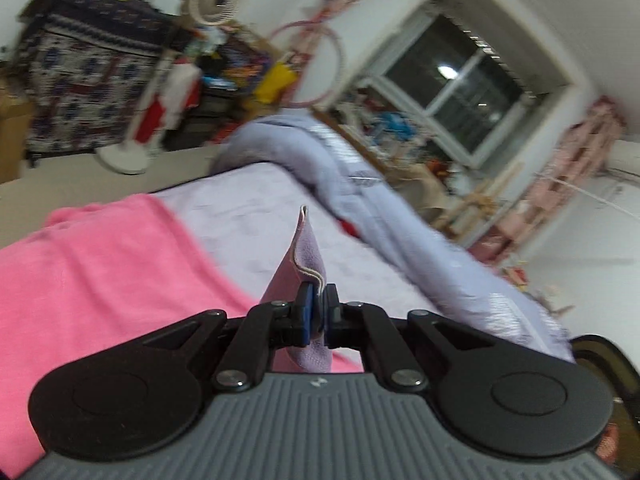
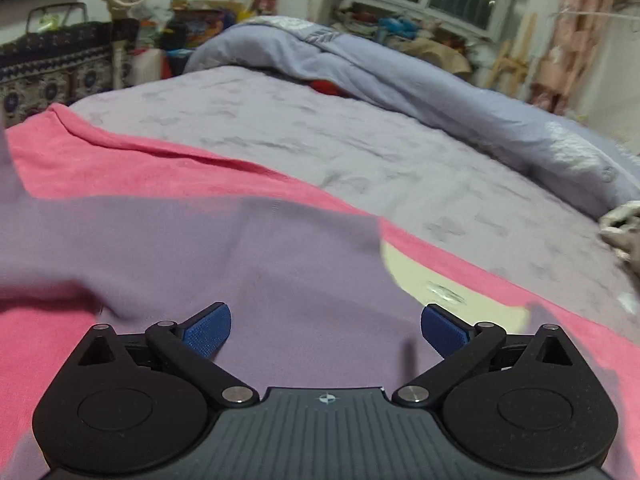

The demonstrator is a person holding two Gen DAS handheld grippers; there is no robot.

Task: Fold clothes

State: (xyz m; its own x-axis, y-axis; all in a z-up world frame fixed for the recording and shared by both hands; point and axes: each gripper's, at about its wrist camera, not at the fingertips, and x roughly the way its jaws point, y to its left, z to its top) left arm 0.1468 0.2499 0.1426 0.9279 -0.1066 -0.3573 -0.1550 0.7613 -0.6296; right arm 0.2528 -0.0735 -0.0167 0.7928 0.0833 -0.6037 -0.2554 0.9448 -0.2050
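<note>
The left gripper (image 1: pixel 318 312) is clamped tight on a hemmed edge of the lilac garment (image 1: pixel 306 256), its blue pads pinching the cloth so that a peak of fabric stands up beyond the jaws, lifted clear of the pink blanket (image 1: pixel 92 272) below. The right gripper (image 2: pixel 326 330) is spread wide and has hold of nothing; it hangs just over the same lilac garment (image 2: pixel 224 264), which lies spread across the pink blanket (image 2: pixel 120 168) on the bed, with the grey-lilac bedsheet (image 2: pixel 360 148) and a rumpled blue duvet (image 2: pixel 400 80) beyond. From the right gripper the cloth runs mostly leftward and rises toward the side where the other hand holds it. A cream inner patch (image 2: pixel 436 284) shows just ahead of the right-hand finger. I'd judge the right hand is nearest to that loose end, and should pinch there next.
</note>
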